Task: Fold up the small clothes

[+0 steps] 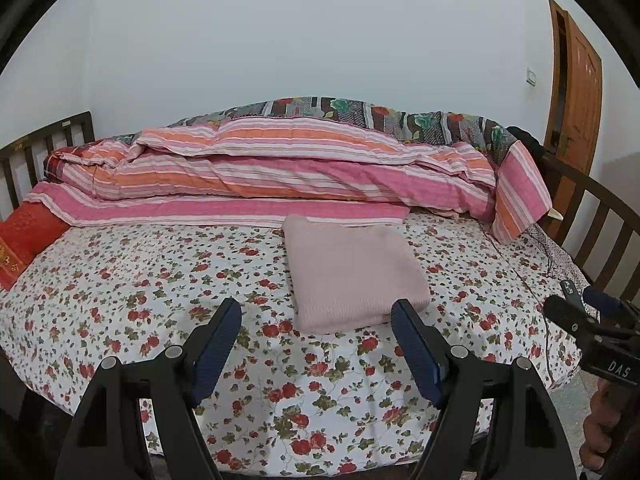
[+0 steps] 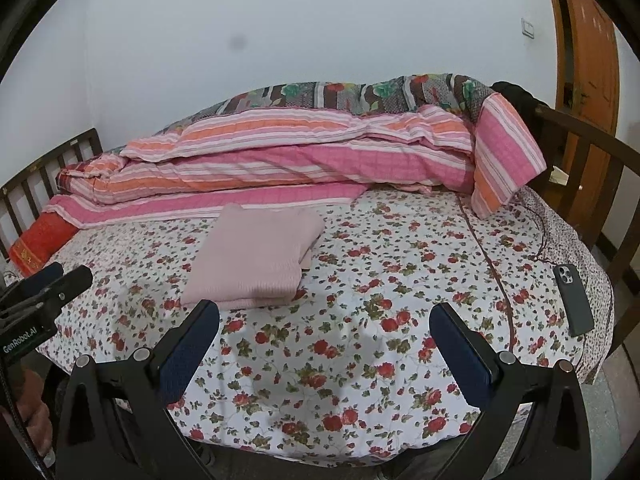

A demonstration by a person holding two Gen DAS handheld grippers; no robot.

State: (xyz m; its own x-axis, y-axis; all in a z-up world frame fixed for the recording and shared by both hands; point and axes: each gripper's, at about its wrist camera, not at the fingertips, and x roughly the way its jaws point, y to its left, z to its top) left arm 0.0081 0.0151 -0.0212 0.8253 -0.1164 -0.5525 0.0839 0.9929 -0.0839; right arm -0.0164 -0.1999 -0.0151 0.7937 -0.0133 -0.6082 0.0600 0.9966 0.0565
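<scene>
My left gripper (image 1: 316,312) hovers over the flowered bedsheet (image 1: 160,280), jaws apart, nothing between them. The folded pale pink knit garment (image 1: 352,272) lies flat just ahead, its near edge right by my right-hand fingertip. My right gripper (image 2: 324,316) hangs spread and empty too, with the garment ahead to its left.

Folded pink garment (image 1: 352,272): soft, matt ribbed knit cloth, resting on a matt floral-print cotton sheet (image 1: 160,280). Striped quilt (image 1: 280,168): puckered woven cloth; bed rails (image 2: 580,152): dark, smooth wood with slight sheen. Both grippers' fingers (image 1: 218,348): matt black plastic with textured blue pads; phone (image 2: 573,299): smooth, matt.
</scene>
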